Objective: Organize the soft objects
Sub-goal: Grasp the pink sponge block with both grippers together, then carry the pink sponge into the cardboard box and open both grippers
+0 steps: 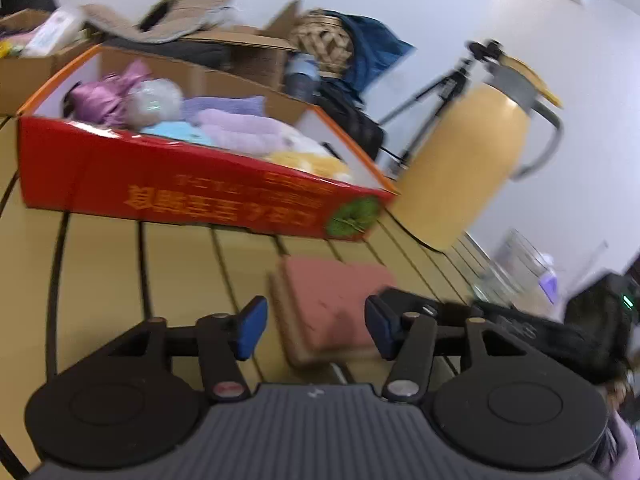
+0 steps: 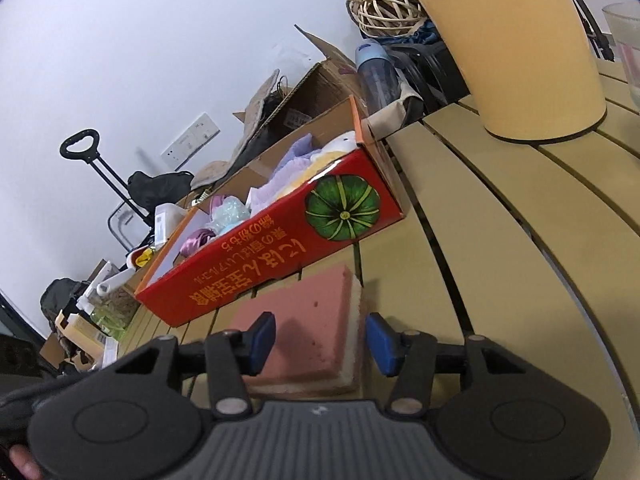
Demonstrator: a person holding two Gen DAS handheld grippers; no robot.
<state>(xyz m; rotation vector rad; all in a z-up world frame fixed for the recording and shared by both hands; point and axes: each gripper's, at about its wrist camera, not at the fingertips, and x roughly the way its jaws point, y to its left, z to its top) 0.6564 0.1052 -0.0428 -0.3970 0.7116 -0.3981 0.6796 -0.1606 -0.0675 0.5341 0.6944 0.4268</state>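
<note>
I am holding my right gripper (image 2: 320, 342) with its jaws apart around the pink sponge (image 2: 308, 336) lying on the slatted table (image 2: 500, 240); my left gripper (image 1: 316, 330) is gaping too. Beyond is sitting the red box (image 2: 280, 252) holding soft things, then the yellow jug (image 1: 472, 160).

Both wrist views low over table (image 1: 100, 260), sharing red box (image 2: 280, 256)
</note>
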